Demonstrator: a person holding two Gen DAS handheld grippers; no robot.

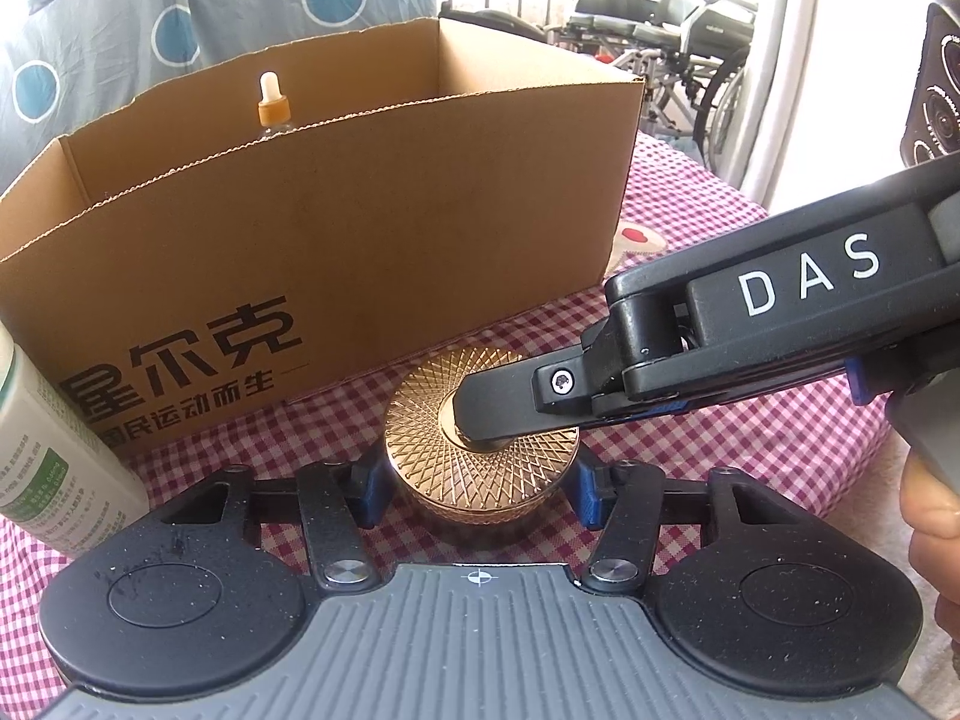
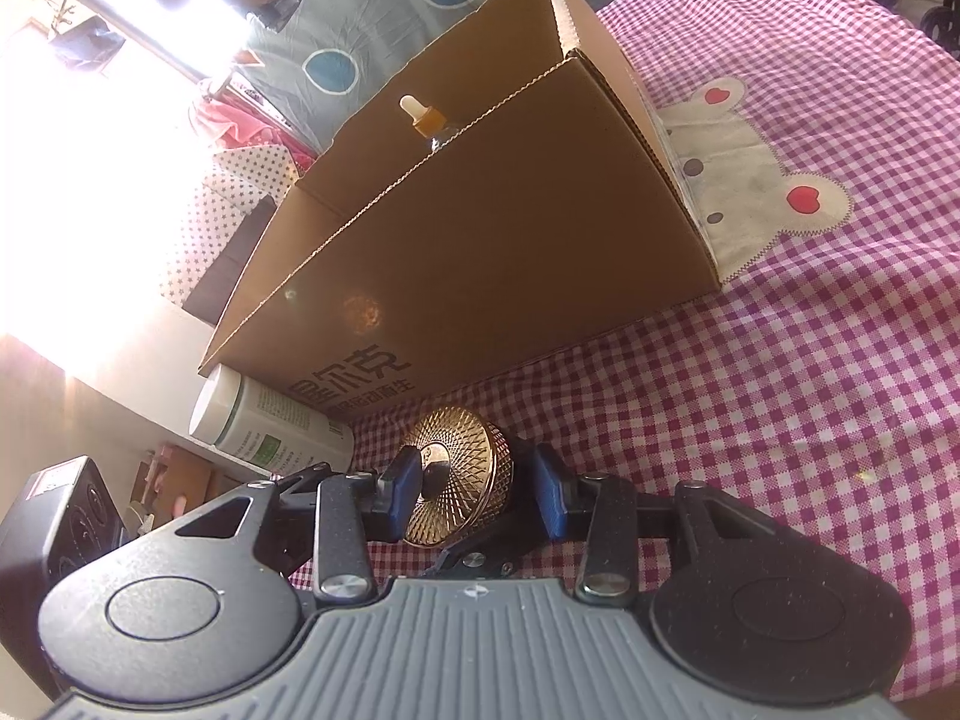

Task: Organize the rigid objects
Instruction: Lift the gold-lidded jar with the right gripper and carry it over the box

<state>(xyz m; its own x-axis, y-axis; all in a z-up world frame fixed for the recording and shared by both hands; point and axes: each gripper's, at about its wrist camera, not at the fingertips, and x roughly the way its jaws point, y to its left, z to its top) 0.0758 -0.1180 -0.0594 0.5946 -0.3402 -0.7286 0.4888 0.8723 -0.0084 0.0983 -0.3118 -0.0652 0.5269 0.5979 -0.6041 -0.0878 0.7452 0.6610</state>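
A round gold jar (image 1: 480, 450) with a lid of fine crossed ridges, like knurled metal, sits on the checked cloth (image 1: 750, 438) just in front of the cardboard box (image 1: 336, 228). The left gripper (image 1: 480, 495) has its blue-padded fingers (image 1: 591, 495) on either side of the jar's body, very close to it; whether they press it I cannot tell. The right gripper (image 2: 477, 489) comes in from the side, one finger lying across the centre of the lid and the other behind the jar, so it is clamped on the jar top to bottom.

The box is plain brown corrugated card, open at the top, with dark printed characters on its front wall. Inside it a small dropper bottle (image 1: 271, 99) stands upright, amber collar and white rubber bulb showing above the rim. A white plastic bottle (image 2: 270, 426) with a green label stands at the box's left corner.

The cloth is pink and white gingham with a stitched grey bear patch (image 2: 732, 174). Beyond it hang a grey sheet with blue circles (image 1: 180, 0), and folded wheelchairs (image 1: 678, 42) stand by a bright window
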